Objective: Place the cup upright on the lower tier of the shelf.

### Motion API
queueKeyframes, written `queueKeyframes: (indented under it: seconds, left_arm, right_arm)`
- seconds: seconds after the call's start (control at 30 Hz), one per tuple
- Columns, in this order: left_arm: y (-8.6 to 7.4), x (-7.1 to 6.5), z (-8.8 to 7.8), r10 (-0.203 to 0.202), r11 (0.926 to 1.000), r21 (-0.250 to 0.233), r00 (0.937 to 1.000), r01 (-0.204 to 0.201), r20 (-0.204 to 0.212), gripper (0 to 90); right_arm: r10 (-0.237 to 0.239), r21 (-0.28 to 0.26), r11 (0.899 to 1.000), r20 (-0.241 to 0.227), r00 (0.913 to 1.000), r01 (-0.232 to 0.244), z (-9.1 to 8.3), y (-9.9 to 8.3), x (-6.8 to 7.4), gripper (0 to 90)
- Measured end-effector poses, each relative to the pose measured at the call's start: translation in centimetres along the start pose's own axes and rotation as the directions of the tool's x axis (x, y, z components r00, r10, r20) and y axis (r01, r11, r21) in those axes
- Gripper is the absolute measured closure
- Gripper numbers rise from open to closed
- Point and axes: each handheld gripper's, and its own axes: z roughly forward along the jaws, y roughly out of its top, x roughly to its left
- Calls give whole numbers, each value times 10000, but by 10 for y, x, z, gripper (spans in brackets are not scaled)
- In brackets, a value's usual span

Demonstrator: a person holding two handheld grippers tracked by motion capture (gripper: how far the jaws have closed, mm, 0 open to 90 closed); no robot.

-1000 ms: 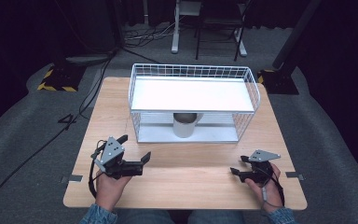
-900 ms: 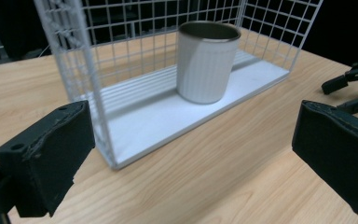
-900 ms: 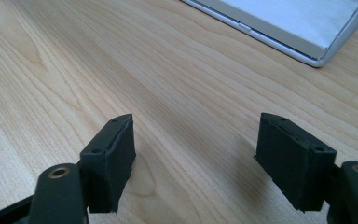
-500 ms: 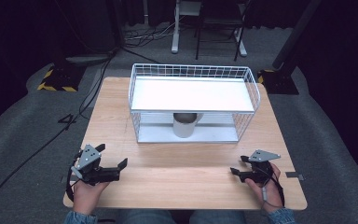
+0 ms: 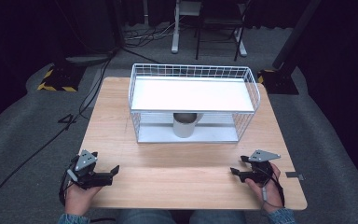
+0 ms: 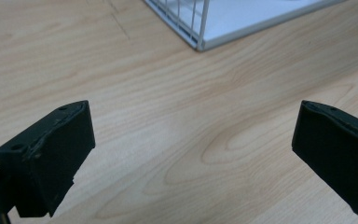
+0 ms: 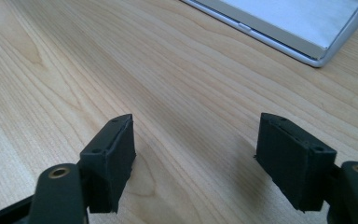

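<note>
Both hands rest low at the table's (image 5: 168,182) near edge, jaws apart.

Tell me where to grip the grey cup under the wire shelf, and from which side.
Grip the cup across its round wall, coming in low from the shelf's open near side. It stands upright with the shelf deck close overhead, so a top approach looks blocked.

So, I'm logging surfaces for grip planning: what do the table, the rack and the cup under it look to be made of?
Table: light wood or wood-look laminate, matte, with visible grain. Rack: thin white-coated metal wire, apparently, in a grid around smooth white shelves. Cup: pale grey, possibly metal or ceramic; too small to tell.
</note>
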Motion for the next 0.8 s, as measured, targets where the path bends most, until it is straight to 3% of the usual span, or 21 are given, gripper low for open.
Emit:
queueKeyframes:
  seconds: [0.2, 0.27, 0.37, 0.47, 0.53, 0.67, 0.8]
  left_arm:
    - [-7, 2, 9, -113, 9969, 773, 9999, 114, -17, 0]
    - [-9, 2, 14, 15, 9920, 1264, 9999, 2, -129, 0]
    - [-10, 1, 18, -25, 9890, 1482, 9999, 42, -118, 0]
    - [-13, 1, 23, -171, 9814, 1907, 9996, 207, -205, 0]
    - [-13, 1, 25, -232, 9814, 1898, 9992, 288, -316, 0]
    - [-12, -4, 27, 40, 9791, 2033, 9985, 73, -549, 1]
    - [-12, -5, 27, -59, 9791, 2024, 9978, 190, -653, 2]
  right_arm:
    - [-3, 0, 10000, -1, 10000, 3, 0, 0, 0, 284]
    - [-1, 1, 10000, -2, 10000, 1, 0, 0, 0, 284]
    - [-3, 0, 10000, -1, 10000, 3, 0, 0, 0, 284]
    - [-7, 2, 10000, -7, 10000, 7, 0, 0, 0, 284]
    - [-9, 6, 10000, -14, 10000, 9, 0, 0, 0, 284]
    - [-11, 5, 10000, -12, 10000, 11, 0, 0, 0, 284]
    - [22, 3, 10000, 2, 10000, -22, 0, 0, 0, 284]
